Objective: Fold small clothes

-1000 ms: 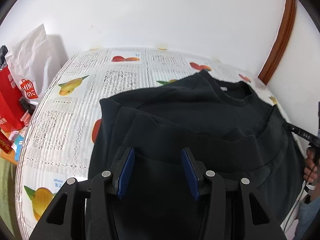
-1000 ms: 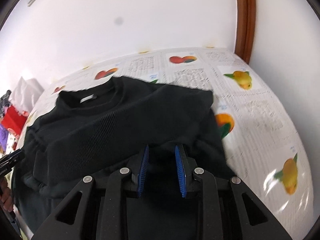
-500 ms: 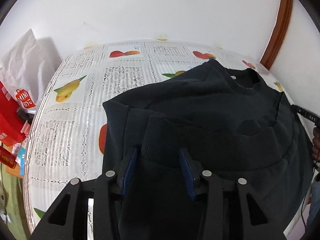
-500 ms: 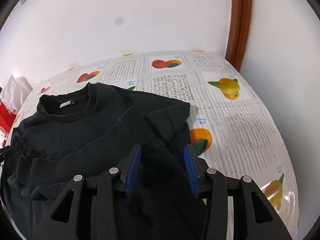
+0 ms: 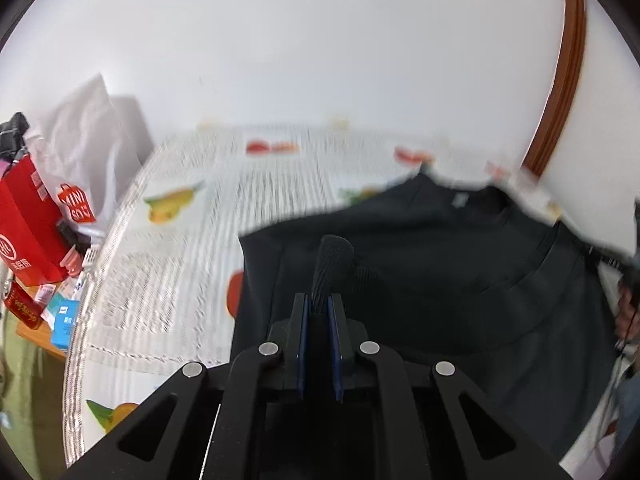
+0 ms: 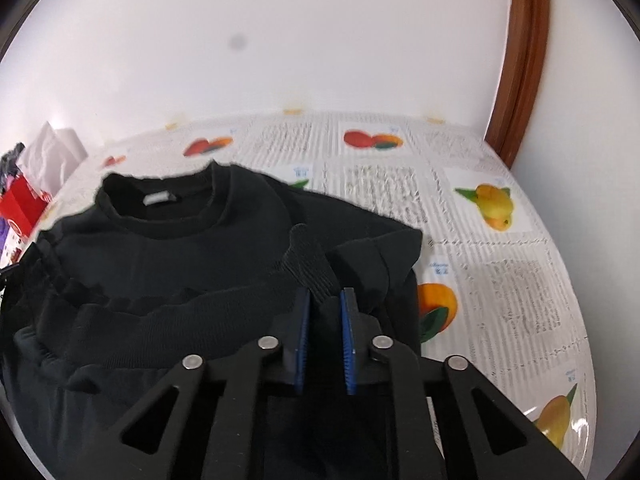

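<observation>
Fingers (image 6: 348, 312) on sweater (image 6: 168, 248); collar toward wall (image 6: 280, 40)

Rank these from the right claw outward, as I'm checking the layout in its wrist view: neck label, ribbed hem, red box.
1. Ribbed hem, pinched in the right claw.
2. Neck label, up left inside the collar.
3. Red box, far left past the table edge.

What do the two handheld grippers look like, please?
Both look alike: the left gripper and right gripper have matte black angular frames with triangular cut-outs, round silver pivot pins, and two narrow fingers lined with ribbed blue pads. No cables or markings show.
</observation>
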The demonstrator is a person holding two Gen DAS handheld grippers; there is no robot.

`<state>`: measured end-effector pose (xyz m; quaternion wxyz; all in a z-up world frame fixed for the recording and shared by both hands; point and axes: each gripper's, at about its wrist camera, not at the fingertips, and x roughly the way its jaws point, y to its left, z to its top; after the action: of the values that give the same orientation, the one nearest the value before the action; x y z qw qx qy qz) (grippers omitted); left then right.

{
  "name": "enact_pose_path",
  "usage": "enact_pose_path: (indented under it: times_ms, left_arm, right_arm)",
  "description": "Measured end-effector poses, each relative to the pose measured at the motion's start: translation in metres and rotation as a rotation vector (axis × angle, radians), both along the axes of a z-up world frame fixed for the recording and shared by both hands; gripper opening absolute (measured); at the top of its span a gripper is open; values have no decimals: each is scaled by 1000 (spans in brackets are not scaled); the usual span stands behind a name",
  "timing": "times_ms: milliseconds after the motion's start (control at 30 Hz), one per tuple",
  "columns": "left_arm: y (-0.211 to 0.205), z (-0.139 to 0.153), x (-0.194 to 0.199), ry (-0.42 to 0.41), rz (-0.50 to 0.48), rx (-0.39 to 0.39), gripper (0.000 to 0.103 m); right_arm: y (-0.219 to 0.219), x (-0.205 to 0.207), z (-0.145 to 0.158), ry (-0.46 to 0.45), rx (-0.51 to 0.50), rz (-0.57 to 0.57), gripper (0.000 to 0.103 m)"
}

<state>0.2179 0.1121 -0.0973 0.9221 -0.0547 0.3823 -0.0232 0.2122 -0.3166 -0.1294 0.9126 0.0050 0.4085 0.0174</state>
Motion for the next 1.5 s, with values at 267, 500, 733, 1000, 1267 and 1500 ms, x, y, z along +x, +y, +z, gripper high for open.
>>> enact_pose_path:
  times_ms: [267, 500, 733, 1000, 1267, 1500]
  left_arm:
    - [16, 25, 13, -120, 91, -115, 10]
    - [4, -27, 60, 28, 139, -14, 10]
    - [14, -49, 69, 109, 147, -74, 10]
    - [2, -54, 70, 117, 152, 7, 13]
    - [-7, -53, 71, 117, 152, 83, 13]
    - [-7, -54, 71, 115, 154, 82, 13]
  right_arm:
    - [-39, -19, 56, -204, 194, -54, 11]
    - [-36, 34, 4, -38, 153, -122, 11]
    - [-45, 49, -26, 52, 167, -153, 11]
    - [-39, 51, -33, 80, 126, -155, 15]
    - [-21, 53, -35, 85, -2, -148, 21]
    - [-22, 53, -35, 85, -6, -149, 22]
